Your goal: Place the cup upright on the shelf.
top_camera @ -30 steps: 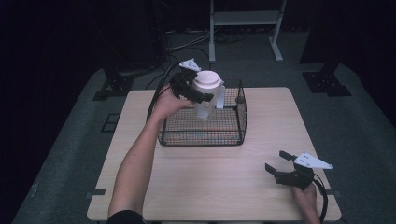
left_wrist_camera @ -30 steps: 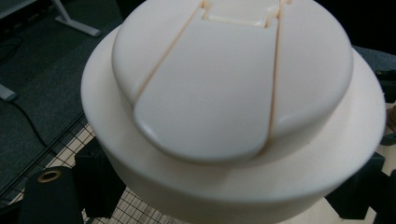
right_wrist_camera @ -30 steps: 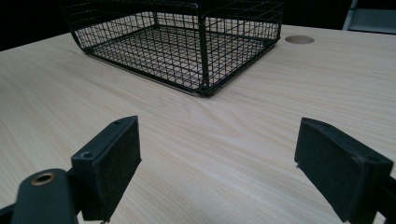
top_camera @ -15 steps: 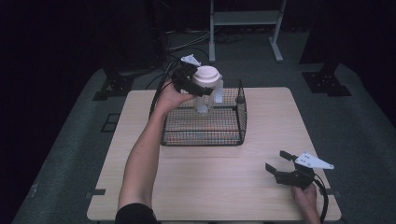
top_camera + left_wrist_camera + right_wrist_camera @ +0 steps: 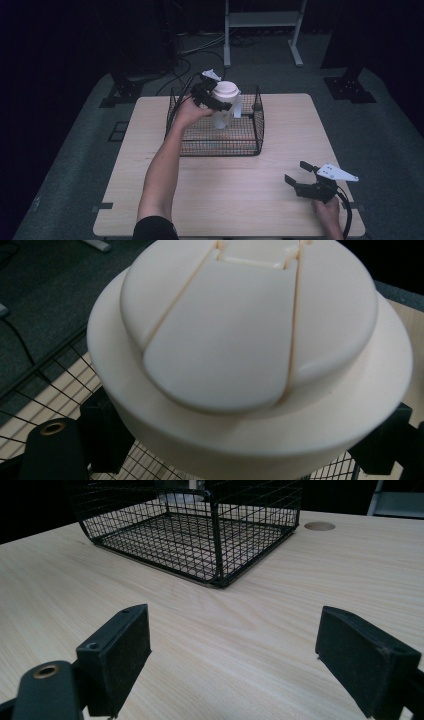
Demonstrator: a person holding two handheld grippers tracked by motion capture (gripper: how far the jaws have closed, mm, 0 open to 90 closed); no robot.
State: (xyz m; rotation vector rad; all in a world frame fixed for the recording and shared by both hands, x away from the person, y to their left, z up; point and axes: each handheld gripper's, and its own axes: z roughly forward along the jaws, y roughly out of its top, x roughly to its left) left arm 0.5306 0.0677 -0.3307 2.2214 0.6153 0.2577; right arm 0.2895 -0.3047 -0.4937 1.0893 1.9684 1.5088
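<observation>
At the near edge of the wooden table (image 5: 150, 200) I am resting the right gripper (image 5: 304, 176), its jaws standing wide apart with nothing between them, pointing across bare tabletop toward the wire basket (image 5: 220, 545). Farther off, I am reaching with the left gripper (image 5: 216, 102), its jaws clenched on the lidded cup (image 5: 224, 102) just below the lid (image 5: 250, 340), holding the cup upright above the basket's (image 5: 256, 127) open top, toward its far side; I cannot tell whether the cup's base is touching the mesh floor. I am judging the cup to be light, with a thin translucent wall that would give under a hard squeeze, so the sensible place to be taking hold is where I am gripping now, high under the stiff rim of the lid, where the wall is braced. The smooth plastic looks slippery, and a pressed-on lid could pop off if I am pulling on the lid itself. I am seeing no brand, label or writing on the cream lid or on the cup; a small white tag (image 5: 238, 106) is hanging inside the basket beside the cup, and it is too small to read.
</observation>
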